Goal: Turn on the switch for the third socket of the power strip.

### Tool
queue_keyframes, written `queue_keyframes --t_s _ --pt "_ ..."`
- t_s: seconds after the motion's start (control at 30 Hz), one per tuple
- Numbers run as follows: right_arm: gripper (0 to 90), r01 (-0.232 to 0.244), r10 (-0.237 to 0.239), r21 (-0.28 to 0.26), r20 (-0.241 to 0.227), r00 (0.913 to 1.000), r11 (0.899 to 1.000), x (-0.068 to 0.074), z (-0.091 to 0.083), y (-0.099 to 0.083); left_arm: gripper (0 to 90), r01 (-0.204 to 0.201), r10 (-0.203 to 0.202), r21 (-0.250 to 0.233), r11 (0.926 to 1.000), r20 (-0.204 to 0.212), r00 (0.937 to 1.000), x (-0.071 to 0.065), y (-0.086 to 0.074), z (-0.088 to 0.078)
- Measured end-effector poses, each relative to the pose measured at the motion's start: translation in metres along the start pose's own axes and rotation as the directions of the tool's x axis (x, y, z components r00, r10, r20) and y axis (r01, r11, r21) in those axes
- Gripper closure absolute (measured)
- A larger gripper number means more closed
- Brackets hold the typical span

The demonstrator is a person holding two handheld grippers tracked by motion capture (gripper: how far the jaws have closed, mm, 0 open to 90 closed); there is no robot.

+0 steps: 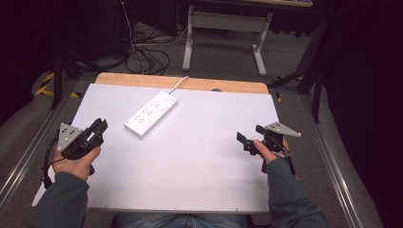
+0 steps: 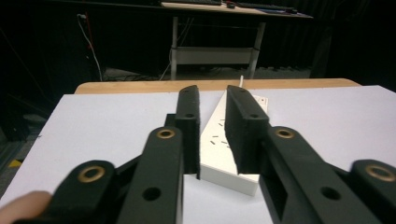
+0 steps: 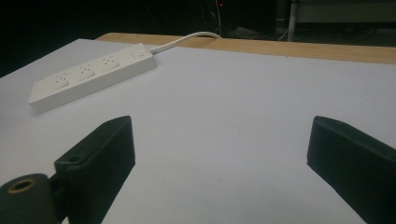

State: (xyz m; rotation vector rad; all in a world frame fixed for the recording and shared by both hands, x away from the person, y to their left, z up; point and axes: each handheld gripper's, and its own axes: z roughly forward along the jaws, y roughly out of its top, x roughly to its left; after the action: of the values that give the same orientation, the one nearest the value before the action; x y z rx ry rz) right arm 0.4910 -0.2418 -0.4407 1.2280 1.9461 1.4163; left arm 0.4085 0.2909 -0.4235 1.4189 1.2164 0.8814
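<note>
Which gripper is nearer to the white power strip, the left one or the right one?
Left. The left gripper is just beside the near end of the white power strip, without touching it. The right gripper is far across the table.

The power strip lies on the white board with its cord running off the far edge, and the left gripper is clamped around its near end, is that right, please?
Not quite: the left gripper is not clamped on the power strip. The high view shows it held apart from the strip, nearer the person, with nothing between its jaws. The rest holds: the strip lies on the white board and its cord runs off the far edge.
</note>
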Motion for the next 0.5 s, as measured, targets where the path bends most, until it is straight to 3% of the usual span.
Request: queue_keyframes --t_s 0.5 --pt "8.4 0.006 -0.006 0.002 0.000 1.0000 1.000 0.0004 0.0001 -0.0001 89.8 -0.007 0.007 0.015 0.9999 0.038 0.9992 -0.0035 0.0011 0.0024"
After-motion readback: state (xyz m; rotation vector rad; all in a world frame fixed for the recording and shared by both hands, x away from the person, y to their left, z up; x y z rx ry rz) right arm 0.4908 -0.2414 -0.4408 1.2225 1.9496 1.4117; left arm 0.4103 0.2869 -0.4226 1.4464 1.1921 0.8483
